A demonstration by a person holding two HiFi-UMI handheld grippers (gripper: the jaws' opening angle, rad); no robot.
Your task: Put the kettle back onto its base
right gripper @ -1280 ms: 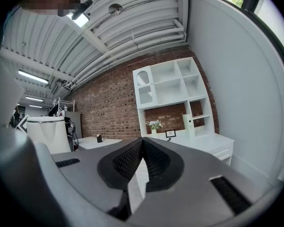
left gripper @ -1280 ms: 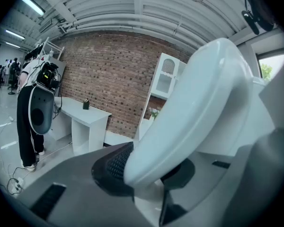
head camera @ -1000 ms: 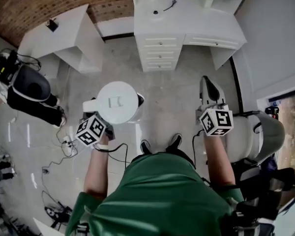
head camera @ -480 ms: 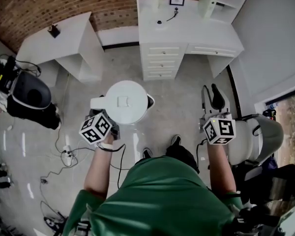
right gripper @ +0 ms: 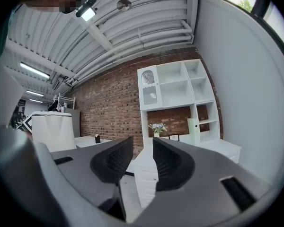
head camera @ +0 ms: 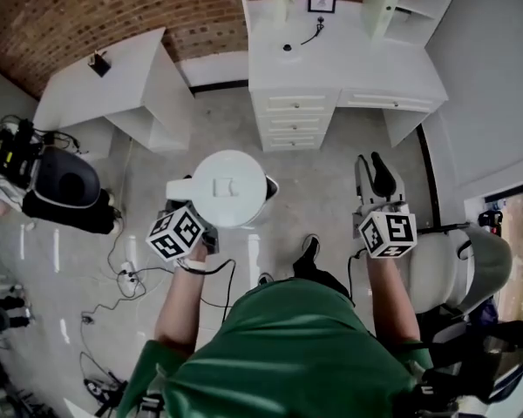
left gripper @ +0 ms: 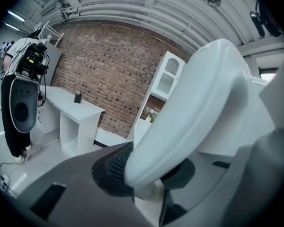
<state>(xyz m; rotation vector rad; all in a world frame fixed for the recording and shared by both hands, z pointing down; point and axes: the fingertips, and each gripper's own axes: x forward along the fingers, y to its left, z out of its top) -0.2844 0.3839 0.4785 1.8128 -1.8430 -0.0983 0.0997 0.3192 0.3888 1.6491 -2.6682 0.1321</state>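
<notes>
The person's green shirt [head camera: 288, 347] is closest. Just past it, the left gripper [left gripper: 146, 167] is squeezed tight on the white handle [left gripper: 194, 112] of the kettle [head camera: 229, 188]. The kettle hangs in the air over the grey floor [head camera: 314, 198], with its round lid facing up. The right gripper [right gripper: 142, 148] is well apart from it. Its jaws are apart, with nothing in between. A white chair [head camera: 444, 268] is just to the right. Farther off is a white desk [head camera: 366, 59] with drawers. A small dark thing with a cord [head camera: 289, 47] lies on top, but I cannot tell what it is. A smaller white table [head camera: 113, 77] stands to the left. A brick wall [head camera: 87, 7] is at the back.
</notes>
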